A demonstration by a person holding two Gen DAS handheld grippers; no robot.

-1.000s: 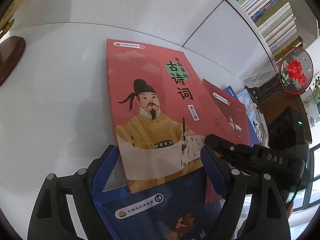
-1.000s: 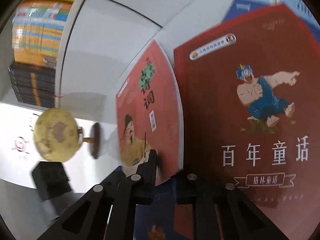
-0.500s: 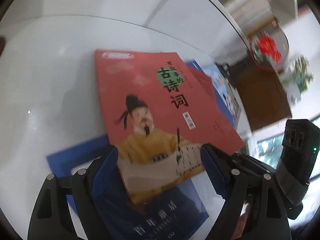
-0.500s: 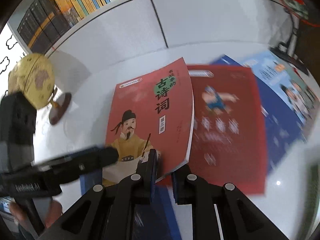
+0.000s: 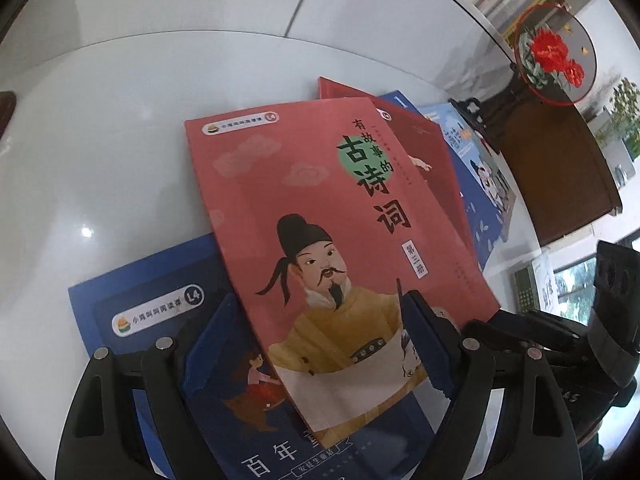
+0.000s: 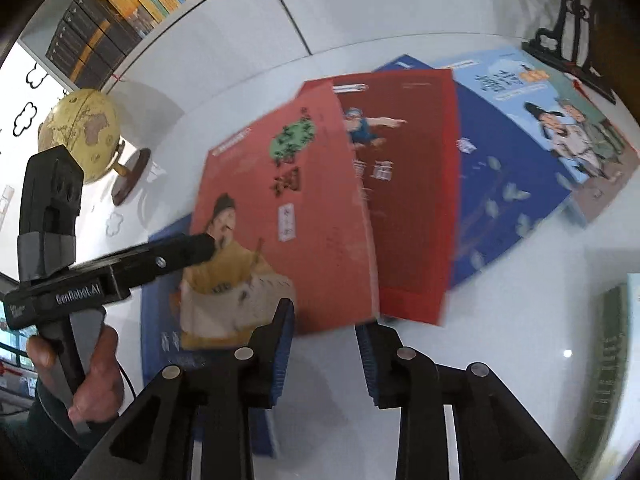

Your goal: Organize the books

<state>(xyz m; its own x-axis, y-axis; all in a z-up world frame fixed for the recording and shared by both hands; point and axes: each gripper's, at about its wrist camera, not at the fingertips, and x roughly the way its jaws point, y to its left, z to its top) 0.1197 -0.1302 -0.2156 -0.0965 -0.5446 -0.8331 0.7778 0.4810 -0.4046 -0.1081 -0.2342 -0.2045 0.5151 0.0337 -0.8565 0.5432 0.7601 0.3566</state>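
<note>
My left gripper (image 5: 320,344) stands wide, its blue pads either side of the near corner of the pink book (image 5: 340,240) without pressing it, and I cannot tell whether they touch the cover. My right gripper (image 6: 324,340) has just been opening; its jaws are now narrowly apart just off the pink book's near edge (image 6: 280,216), nothing between them. That pink book lies slanted on top of a dark blue book (image 5: 160,300) near the front of the white desk (image 5: 100,140). Just beyond, toward the desk's far right corner, a red book (image 6: 408,200) sits partly under the pink one, overlapping another blue book (image 6: 504,184) and a light blue one (image 6: 560,120), fanned out. At the far left a globe (image 6: 80,132) stands by the wall, and a hand (image 6: 96,368) holds the left gripper's handle
</note>
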